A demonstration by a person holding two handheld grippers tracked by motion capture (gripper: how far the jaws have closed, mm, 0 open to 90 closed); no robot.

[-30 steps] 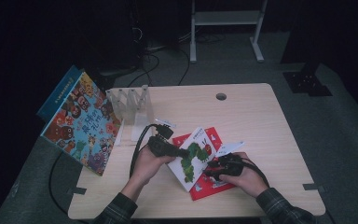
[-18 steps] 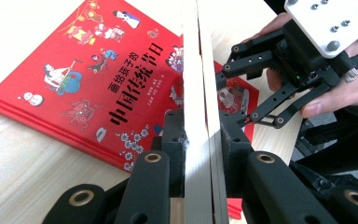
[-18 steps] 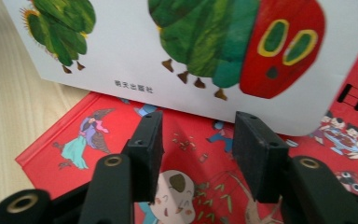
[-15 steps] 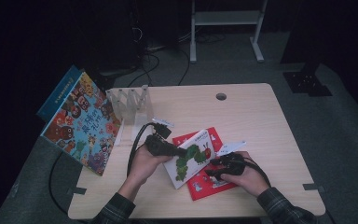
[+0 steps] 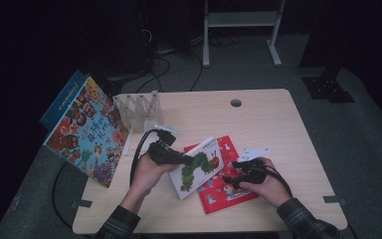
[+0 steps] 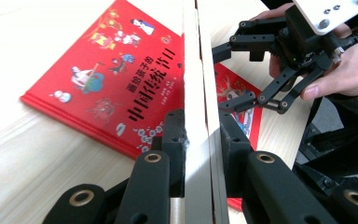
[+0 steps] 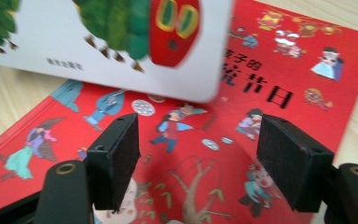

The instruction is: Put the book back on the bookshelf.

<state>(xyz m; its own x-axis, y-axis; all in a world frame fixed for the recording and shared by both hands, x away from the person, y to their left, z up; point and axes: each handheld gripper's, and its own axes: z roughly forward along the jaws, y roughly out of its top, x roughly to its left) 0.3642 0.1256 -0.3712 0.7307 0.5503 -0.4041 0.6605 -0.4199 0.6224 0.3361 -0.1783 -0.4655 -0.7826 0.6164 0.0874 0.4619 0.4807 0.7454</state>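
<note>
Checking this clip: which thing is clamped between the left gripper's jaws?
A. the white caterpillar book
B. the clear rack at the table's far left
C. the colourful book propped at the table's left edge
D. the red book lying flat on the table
A: the left gripper pinches the edge of the white caterpillar book, which is lifted over the red book lying on the table.

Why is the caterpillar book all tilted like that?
The left gripper is pinching the white caterpillar book by one edge, so it hangs tipped up over the red book, which lies flat on the table. The right gripper has just opened with nothing between its jaws.
</note>
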